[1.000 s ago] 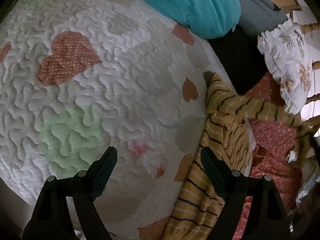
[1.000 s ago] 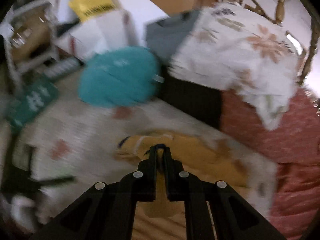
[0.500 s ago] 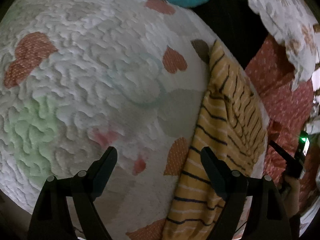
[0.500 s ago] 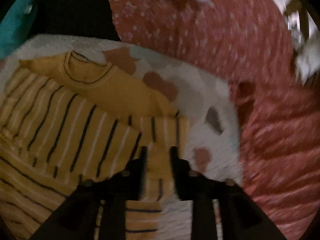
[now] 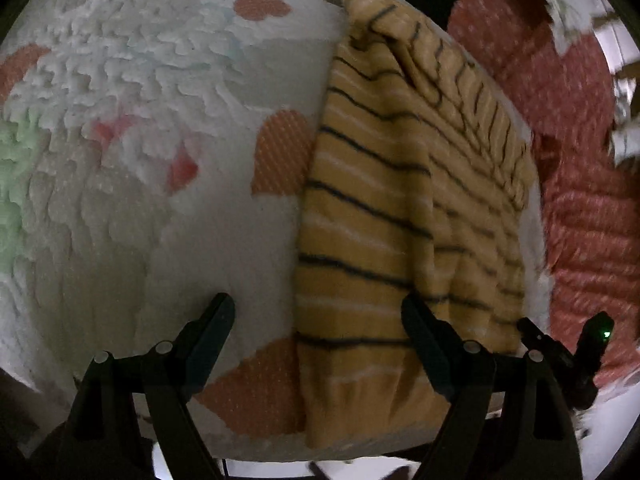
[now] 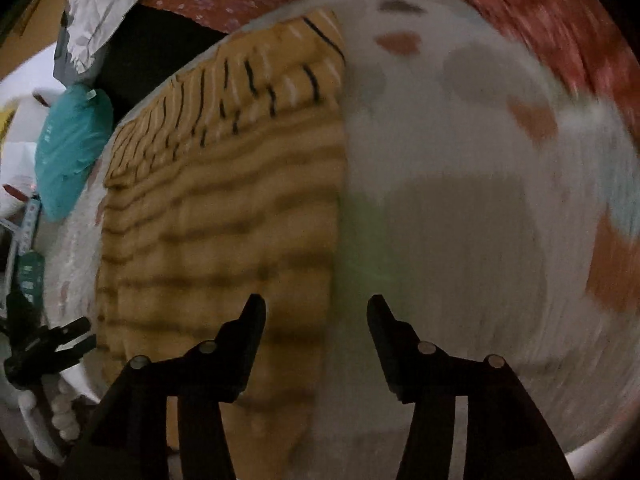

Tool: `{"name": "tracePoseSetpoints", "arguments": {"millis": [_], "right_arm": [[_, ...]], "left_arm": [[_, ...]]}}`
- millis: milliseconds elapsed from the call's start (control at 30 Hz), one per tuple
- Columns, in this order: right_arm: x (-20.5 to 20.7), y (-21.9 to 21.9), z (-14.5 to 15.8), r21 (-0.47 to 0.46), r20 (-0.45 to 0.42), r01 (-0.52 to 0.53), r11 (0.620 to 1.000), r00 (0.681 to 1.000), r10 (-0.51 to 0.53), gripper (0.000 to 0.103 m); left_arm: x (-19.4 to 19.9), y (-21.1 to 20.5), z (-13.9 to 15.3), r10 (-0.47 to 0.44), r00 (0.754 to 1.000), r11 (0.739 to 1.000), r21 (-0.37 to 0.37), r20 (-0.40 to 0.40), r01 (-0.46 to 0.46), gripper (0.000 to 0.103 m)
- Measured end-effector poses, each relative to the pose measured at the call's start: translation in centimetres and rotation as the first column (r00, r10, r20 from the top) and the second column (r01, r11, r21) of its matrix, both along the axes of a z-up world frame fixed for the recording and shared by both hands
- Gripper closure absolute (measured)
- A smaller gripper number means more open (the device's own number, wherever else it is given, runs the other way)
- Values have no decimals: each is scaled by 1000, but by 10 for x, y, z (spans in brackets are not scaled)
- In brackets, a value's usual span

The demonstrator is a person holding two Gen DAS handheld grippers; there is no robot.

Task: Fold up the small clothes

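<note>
Both of my tongs gape wide and hold nothing: left gripper [image 5: 318, 320], right gripper [image 6: 316, 322]. Yellow striped shirt [image 5: 384, 216], folded flat on the quilt [image 5: 160, 200], lies just ahead of my left tongs, under its right finger, and ahead-left of my right tongs.

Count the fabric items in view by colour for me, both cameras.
Yellow striped shirt: 1
White heart-patterned quilt: 1
Red dotted bedding: 1
Teal cushion: 1
White floral cloth: 1
Total: 5
Both claws, left claw and right claw, are open and hold none of them.
</note>
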State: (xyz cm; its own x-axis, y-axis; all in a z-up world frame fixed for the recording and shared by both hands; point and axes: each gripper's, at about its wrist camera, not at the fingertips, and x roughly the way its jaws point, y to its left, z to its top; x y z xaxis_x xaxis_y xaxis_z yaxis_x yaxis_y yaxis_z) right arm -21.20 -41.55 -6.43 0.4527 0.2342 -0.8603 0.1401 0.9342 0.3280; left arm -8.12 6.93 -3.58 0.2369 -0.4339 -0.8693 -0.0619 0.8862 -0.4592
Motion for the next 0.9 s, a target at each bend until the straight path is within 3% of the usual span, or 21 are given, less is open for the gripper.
{"name": "tracePoseSetpoints", "arguments": {"millis": [133,367,400,467,500,533,567,667,900], "right_arm": [[-24,3,-19,166,9,29,986,999,-31,44],[-36,34,-21,166,38,-26,986,999,20,39],[-37,38,-23,169,36,-33,985,999,28,39],[-38,47,-26,126,41,-46,991,998,41,41],[-38,53,-25,79,45,-66,995,997,63,52],[-36,57,-25,65,38,-98,993,995,96,76],[-36,57,-25,76,30,-111,991,994,109,86],[-37,52,-21,93,31,-112,989,994,109,91],[-61,44,5,126,45,-106,986,994,101,93]], "left_arm": [[-19,-16,0,-43,998,997,58,38,40,18],[-44,-34,-6,-16,999,999,42,37,14,16],[-46,-35,-5,-3,999,998,63,33,1,26],[-49,-34,-3,18,1000,995,96,20,-20,65],[-49,-32,-4,27,1000,996,82,-6,-26,96],[-47,-31,-6,40,999,999,37,-33,-39,95],[-46,-27,-5,61,997,998,17,-46,-60,95],[-46,-21,4,97,994,995,13,-54,-97,95],[-69,-10,50,79,997,993,83,20,-81,96]]}}
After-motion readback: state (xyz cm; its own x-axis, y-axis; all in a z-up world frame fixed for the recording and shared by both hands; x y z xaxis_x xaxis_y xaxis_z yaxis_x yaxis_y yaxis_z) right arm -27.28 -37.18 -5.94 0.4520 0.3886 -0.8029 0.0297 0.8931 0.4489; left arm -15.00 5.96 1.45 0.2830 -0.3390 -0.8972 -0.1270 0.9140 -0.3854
